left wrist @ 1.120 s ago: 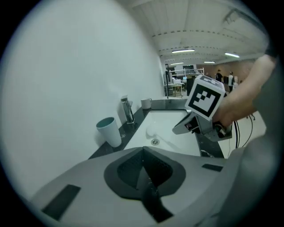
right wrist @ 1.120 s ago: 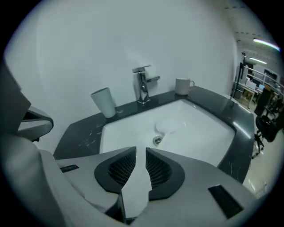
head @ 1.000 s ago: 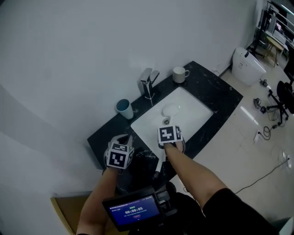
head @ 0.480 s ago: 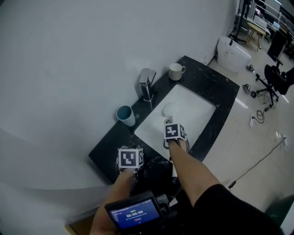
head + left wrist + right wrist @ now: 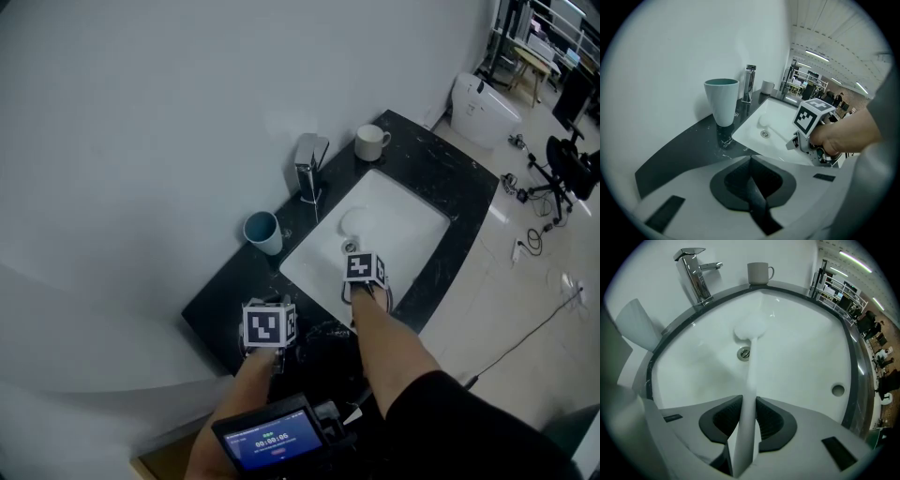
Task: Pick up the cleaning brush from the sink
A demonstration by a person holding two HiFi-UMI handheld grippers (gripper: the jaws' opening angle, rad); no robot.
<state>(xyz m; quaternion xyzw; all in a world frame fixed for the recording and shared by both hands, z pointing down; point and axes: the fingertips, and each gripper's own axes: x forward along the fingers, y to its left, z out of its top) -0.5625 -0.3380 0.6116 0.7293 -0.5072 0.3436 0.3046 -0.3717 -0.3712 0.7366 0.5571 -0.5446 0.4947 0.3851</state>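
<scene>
The cleaning brush (image 5: 751, 328) is white and lies in the white sink (image 5: 801, 357), its round head beyond the drain (image 5: 744, 353) and its long handle running back toward me. My right gripper (image 5: 748, 420) points down into the basin near the front rim; its jaws are closing and the dark pads (image 5: 726, 420) press the handle from both sides. In the head view, the right gripper (image 5: 363, 289) hangs over the sink (image 5: 417, 220), with the brush head (image 5: 354, 222) just beyond it. My left gripper (image 5: 752, 185) is shut and empty over the black counter (image 5: 689, 145).
A teal cup (image 5: 722, 101) stands on the counter left of the basin. A chrome faucet (image 5: 696, 275) rises behind the sink, and a white mug (image 5: 759, 273) sits at the far corner. An overflow hole (image 5: 838, 390) marks the basin's right wall. A white wall backs the counter.
Both grippers have sunk lower. The right one has dropped into the basin onto the brush handle. The left one has rolled and settled over the counter's near left end.
</scene>
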